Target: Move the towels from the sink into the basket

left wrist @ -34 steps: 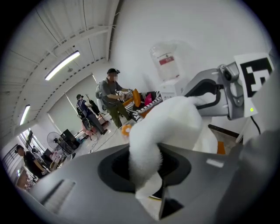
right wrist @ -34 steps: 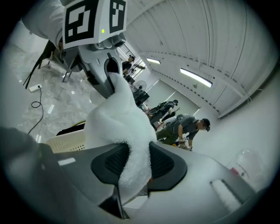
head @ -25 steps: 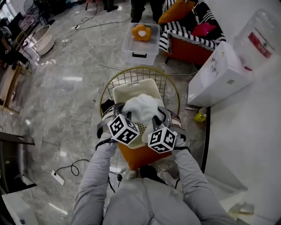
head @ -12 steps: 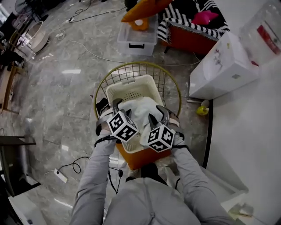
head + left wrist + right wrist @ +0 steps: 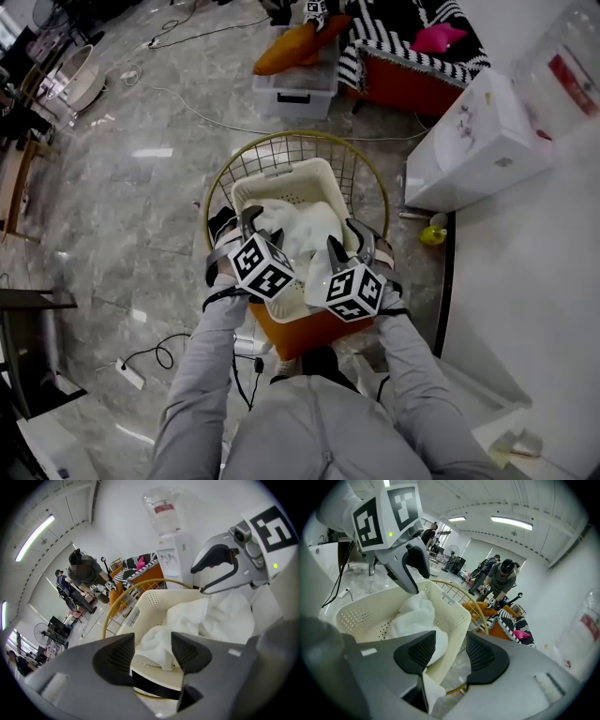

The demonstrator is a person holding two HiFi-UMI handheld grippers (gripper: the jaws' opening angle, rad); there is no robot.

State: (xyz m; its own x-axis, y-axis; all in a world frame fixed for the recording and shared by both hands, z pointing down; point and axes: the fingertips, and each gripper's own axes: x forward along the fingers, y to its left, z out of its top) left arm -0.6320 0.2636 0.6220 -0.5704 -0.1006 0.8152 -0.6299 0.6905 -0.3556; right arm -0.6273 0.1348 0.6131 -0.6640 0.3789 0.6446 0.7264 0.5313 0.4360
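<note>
- Between the jaws of your left gripper (image 5: 152, 656), which have just been opening and now stand about half apart, a fold of the white terry towel (image 5: 187, 620) shows in the gap. Neither pad presses on it.
- Between the jaws of your right gripper (image 5: 450, 654), which have also just been opening and stand at a narrower gap, you see the towel's edge and the right wall of the cream perforated plastic laundry basket (image 5: 351, 618). These pads clamp nothing either.
- The towel lies heaped inside the basket, mostly in its near half, and a fold hangs over the near rim.
- Your two grippers hover over the basket's near edge, one at the towel's left and one at its right. Both point down and away from you.
- The basket sits inside a round gold wire frame (image 5: 309, 150), and an orange support (image 5: 300, 333) shows under its near end.
- Around them is grey marble floor (image 5: 141, 206).
- A clear plastic storage box (image 5: 295, 89) stands farther off.
- A black-and-white striped sofa (image 5: 403, 56) is at the far right.
- A white water dispenser (image 5: 473, 141) lies at the right.
</note>
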